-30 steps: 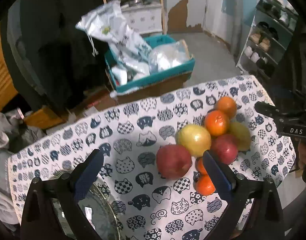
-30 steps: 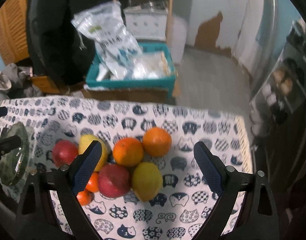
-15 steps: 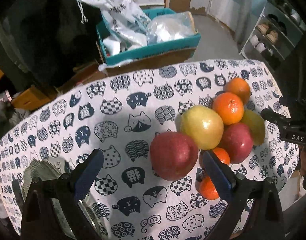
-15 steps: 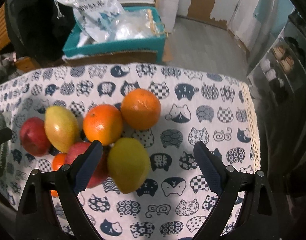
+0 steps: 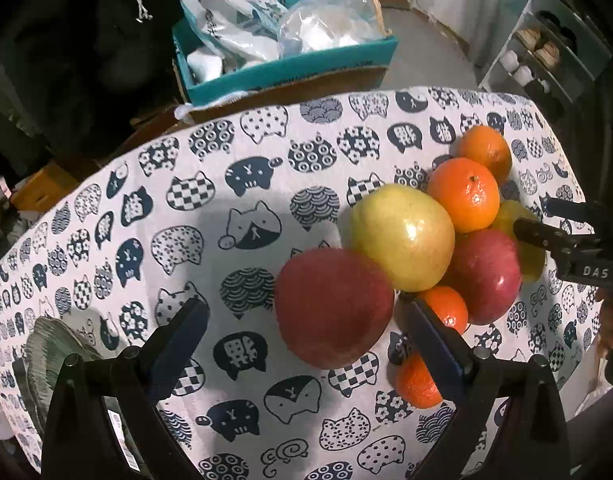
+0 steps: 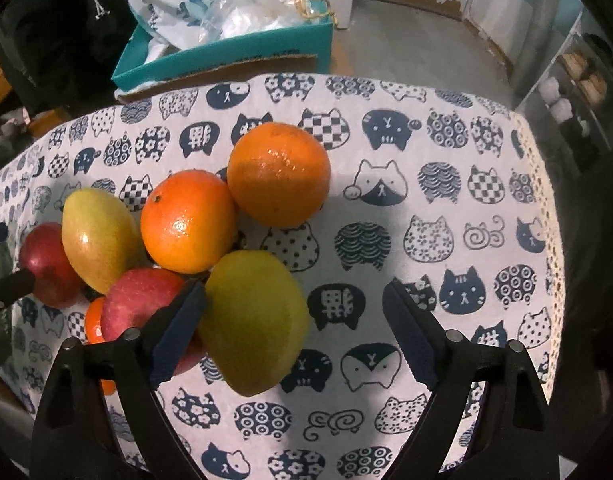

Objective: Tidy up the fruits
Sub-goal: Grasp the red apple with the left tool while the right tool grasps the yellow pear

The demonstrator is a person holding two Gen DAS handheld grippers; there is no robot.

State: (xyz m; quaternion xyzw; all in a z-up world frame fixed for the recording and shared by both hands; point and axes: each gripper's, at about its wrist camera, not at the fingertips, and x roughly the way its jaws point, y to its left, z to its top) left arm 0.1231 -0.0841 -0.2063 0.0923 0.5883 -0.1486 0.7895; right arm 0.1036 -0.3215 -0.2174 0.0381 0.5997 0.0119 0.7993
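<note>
White cloth with blue cat faces (image 5: 266,168) covers the table, and all the fruit sits on it in one close bunch.

Far left, a greenish glass plate (image 5: 46,356) peeks out by the left gripper (image 5: 302,332). This gripper's fingers are spread wide and grip nothing. A big red apple (image 5: 334,312) sits between them, nearer the right finger, but I cannot tell if it touches.

Next comes a yellow-green apple (image 5: 402,236) touching the red one. Then a second red apple (image 5: 486,276), two small orange tangerines (image 5: 446,308) low down, and two round oranges (image 5: 464,194) at the back.

On the right, the right gripper (image 6: 294,320) has a yellow-green mango (image 6: 254,320) between its fingers. Its fingers are closing. The mango is right against the left finger, and the right finger (image 6: 406,332) is well apart from it.

Behind the table sits a teal cardboard box full of white bags (image 6: 226,48).
</note>
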